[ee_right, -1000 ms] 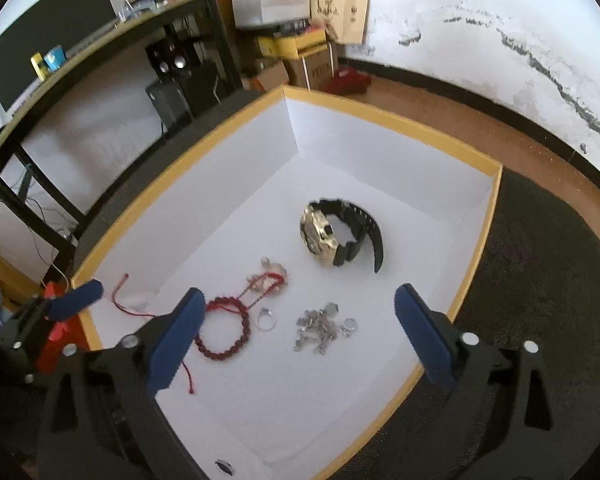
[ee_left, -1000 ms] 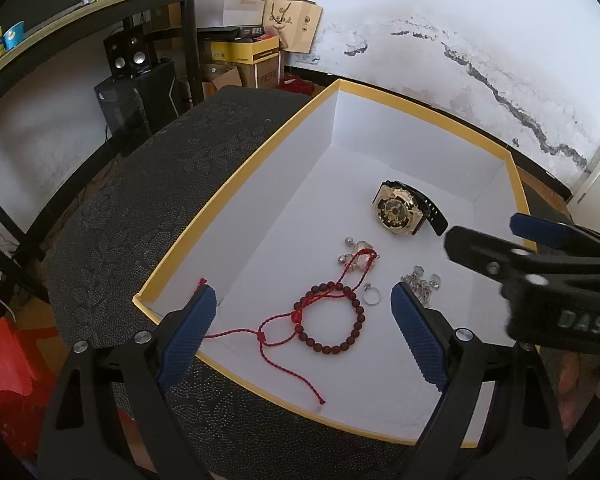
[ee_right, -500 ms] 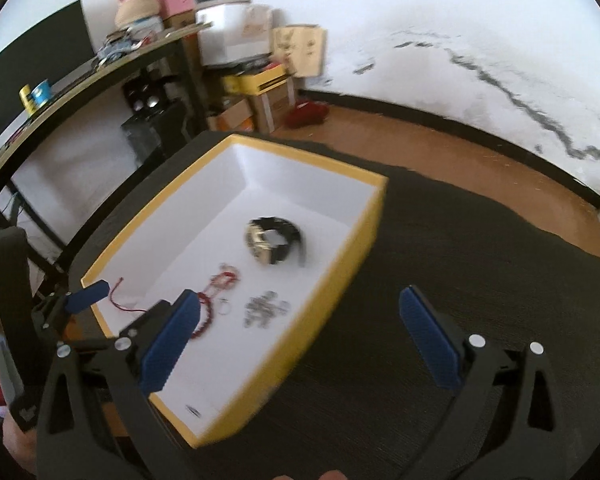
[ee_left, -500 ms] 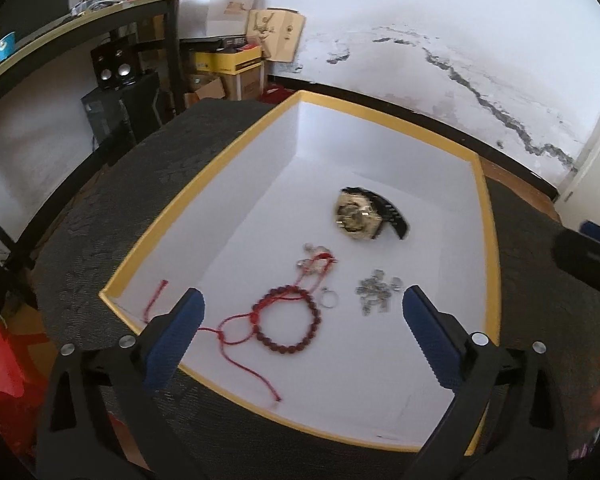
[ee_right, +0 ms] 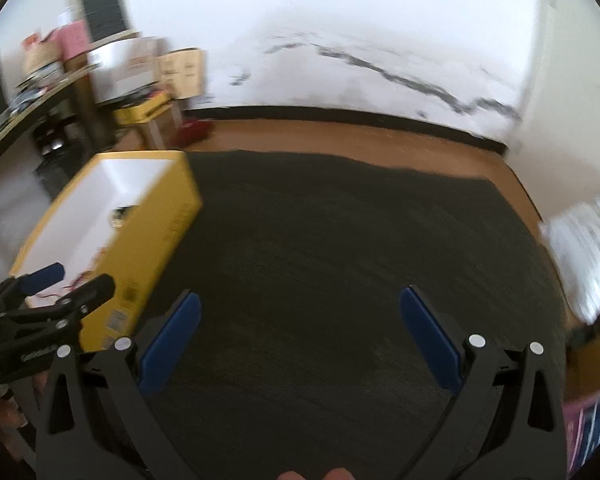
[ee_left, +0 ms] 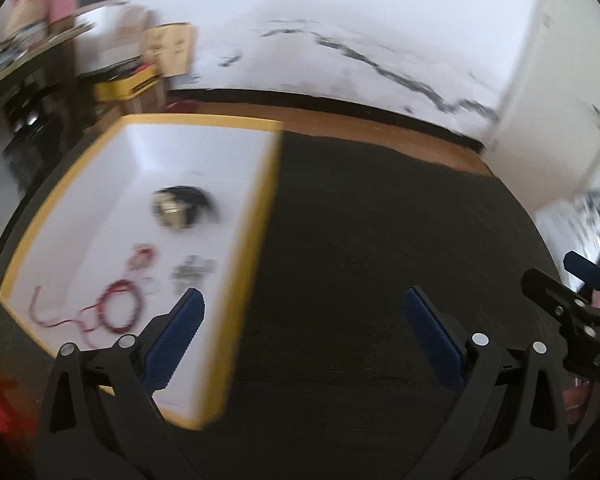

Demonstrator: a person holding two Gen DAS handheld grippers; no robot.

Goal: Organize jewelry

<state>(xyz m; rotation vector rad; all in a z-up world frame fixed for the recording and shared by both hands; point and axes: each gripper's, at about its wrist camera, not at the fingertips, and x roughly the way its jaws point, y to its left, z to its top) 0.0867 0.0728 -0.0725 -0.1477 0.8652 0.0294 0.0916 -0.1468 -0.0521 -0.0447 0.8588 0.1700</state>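
With both the left gripper (ee_left: 302, 336) and the right gripper (ee_right: 299, 330) spread wide and empty over the dark counter (ee_left: 380, 240), you should slow the sweep and pick your next piece before you commit. The jewelry lies in the yellow-rimmed box (ee_left: 256, 216): watch (ee_left: 176, 208), red bead bracelet (ee_left: 118, 312), small silver pieces (ee_left: 192, 274). Motion blur smears everything, and the white object (ee_right: 588, 256) at far right is cut off and unreadable.

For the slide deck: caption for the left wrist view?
Open left gripper over dark mat, yellow-rimmed box with watch at left.
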